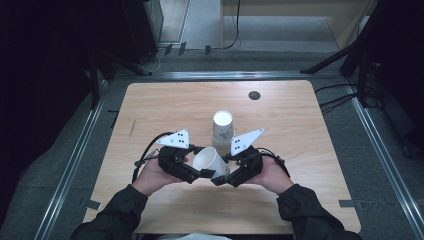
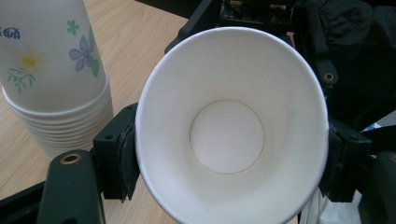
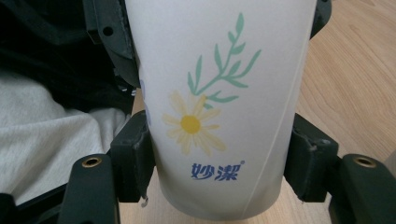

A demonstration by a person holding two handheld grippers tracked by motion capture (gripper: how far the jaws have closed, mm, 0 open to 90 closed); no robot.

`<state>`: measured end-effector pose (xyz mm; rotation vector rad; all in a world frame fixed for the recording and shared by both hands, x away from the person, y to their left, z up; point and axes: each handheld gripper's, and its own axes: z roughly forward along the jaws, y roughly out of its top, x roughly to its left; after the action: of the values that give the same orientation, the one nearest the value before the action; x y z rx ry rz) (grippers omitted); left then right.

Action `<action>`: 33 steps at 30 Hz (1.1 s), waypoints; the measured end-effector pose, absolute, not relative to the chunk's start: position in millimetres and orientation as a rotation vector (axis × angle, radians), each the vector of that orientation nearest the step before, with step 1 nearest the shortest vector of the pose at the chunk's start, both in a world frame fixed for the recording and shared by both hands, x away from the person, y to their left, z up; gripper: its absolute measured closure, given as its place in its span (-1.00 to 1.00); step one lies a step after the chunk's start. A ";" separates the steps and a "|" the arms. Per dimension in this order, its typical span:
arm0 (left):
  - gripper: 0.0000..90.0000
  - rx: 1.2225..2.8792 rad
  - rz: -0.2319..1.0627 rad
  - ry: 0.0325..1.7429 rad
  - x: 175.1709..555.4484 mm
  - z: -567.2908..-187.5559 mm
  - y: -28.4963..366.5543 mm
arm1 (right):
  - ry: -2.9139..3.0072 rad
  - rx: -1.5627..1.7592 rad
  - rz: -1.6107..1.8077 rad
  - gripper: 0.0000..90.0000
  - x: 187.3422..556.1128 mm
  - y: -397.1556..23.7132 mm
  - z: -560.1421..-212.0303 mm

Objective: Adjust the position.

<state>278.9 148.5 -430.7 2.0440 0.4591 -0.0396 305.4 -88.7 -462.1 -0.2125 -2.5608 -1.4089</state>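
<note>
Your left gripper [image 1: 200, 172] sits at the near middle of the table [image 1: 150, 105], just left of the cup [image 1: 210, 161] you hold between both hands. From the high view the cup lies on its side, mouth toward the left and slightly up, but the jaws hide under your hands there. The left gripper view gives what the high view cannot: you look straight into the cup [image 2: 231, 126], down to its round white bottom, and the left gripper [image 2: 231, 161] has a pad pressed against the rim wall on each side, so it clamps the cup near its mouth. That view also shows the stack [image 2: 53, 74] of flowered cups at far left, upside down on the wood, its nested rims showing at the bottom.

In the high view the stack [image 1: 222, 131] stands just beyond the held cup, between the two grey plates, its white top facing up.

Your right gripper [image 1: 222, 177] comes in from the right. The right gripper view shows the cup's outside [image 3: 219, 102], which neither other view shows: a yellow daisy, a green sprig and blue print. The right gripper [image 3: 219, 170] is closed on the cup near its base, pads tight on both sides.

Far right on the table lies a small dark disc [image 1: 254, 95].
</note>
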 end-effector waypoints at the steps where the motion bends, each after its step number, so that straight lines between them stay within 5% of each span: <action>1: -0.47 2.045 -0.041 0.459 278.9 -430.7 148.4 | -2.562 -0.213 -1.409 -0.23 305.4 -88.6 -462.2; 12: -0.47 2.049 -0.028 0.471 280.3 -430.0 151.6 | -2.647 -0.254 -1.358 -0.50 303.6 -85.9 -465.2; 33: -0.47 2.071 0.038 0.535 290.4 -429.0 170.5 | -2.885 -0.438 -1.308 -0.53 305.0 -107.7 -471.7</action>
<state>290.4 170.5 -429.0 2.0711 0.5348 0.0381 305.0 -107.7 -471.7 -0.4379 -2.8850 -1.3078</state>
